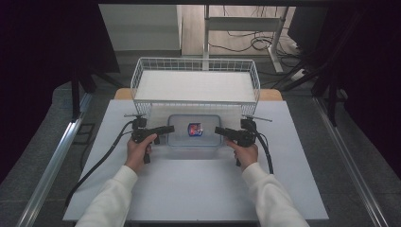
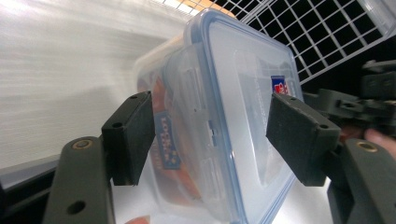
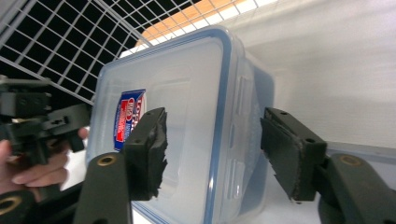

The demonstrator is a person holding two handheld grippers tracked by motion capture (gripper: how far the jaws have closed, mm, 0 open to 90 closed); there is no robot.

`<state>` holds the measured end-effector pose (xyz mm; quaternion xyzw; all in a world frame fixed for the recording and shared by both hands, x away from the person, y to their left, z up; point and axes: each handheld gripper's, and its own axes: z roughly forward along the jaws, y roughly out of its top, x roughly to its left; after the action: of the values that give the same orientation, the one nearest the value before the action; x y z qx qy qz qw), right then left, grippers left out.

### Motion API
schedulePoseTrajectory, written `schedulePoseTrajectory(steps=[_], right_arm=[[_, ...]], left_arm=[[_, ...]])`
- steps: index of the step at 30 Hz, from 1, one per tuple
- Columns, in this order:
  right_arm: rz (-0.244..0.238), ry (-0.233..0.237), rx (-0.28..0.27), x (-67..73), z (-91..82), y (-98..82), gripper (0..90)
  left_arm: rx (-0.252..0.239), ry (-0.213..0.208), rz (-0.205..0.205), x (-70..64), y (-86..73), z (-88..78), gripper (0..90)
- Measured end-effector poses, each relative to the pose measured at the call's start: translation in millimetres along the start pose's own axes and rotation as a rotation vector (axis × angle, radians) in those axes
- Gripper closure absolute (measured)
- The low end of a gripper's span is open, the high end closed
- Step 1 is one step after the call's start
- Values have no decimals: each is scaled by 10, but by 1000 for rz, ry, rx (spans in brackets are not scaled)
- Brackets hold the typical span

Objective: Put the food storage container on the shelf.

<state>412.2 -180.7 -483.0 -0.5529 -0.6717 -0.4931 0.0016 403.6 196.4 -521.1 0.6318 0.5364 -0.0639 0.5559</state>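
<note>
A clear plastic container (image 1: 194, 142) with a blue-rimmed lid and a red and blue label (image 1: 195, 129) sits on the white table, just in front of the wire basket. My left gripper (image 1: 170, 128) stands at the container's left end, my right gripper (image 1: 218, 130) at its right end. In the left gripper view the container's (image 2: 224, 93) side latch lies between the open jaws of the left gripper (image 2: 212, 137), and the pads stand off it. In the right gripper view the right gripper (image 3: 217, 154) straddles the other end of the container (image 3: 187, 116), jaws open and apart from the plastic.
A white wire basket (image 1: 196, 60) stands raised on legs at the back of the table (image 1: 198, 189), its floor above the container's far side. Cables trail from both grippers toward the near edge. Dark curtains and metal rails flank the table.
</note>
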Motion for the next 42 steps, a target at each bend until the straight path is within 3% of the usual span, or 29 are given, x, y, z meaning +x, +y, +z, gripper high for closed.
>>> schedulePoseTrajectory(steps=[5, 7, 10, 16, 18, 20, 25, 27, 31, 34, 38, 42], right_arm=[[-60, -18, -13, 70, -135, -45, 375], [-105, -18, -27, 89, -219, -60, 374], [-192, -23, -27, 137, -343, -71, 369], [-351, -13, -3, 253, -511, -189, 386], [-393, -14, 15, 298, -545, -242, 413], [-436, -9, 43, 335, -556, -291, 435], [-460, 11, 90, 354, -561, -408, 482], [-491, 9, 105, 389, -549, -459, 537], [-565, 25, 140, 500, -485, -553, 732], [-609, 32, 173, 576, -416, -626, 850], [-659, 13, 223, 674, -275, -711, 887], [-711, -16, 273, 747, -1, -788, 887]], left_arm=[[22, 51, 114, -150, -60, -135, 307], [31, 69, 162, -218, -88, -202, 307], [23, 66, 182, -318, -157, -328, 297], [51, 109, 254, -418, -339, -600, 279], [70, 142, 310, -485, -404, -674, 270], [76, 135, 341, -564, -479, -737, 270], [112, 144, 412, -718, -677, -853, 257], [125, 139, 417, -763, -754, -881, 257], [140, 118, 406, -845, -870, -899, 257], [150, 144, 419, -878, -936, -937, 257], [169, 169, 454, -913, -1016, -987, 258], [191, 187, 465, -907, -1042, -955, 258]])
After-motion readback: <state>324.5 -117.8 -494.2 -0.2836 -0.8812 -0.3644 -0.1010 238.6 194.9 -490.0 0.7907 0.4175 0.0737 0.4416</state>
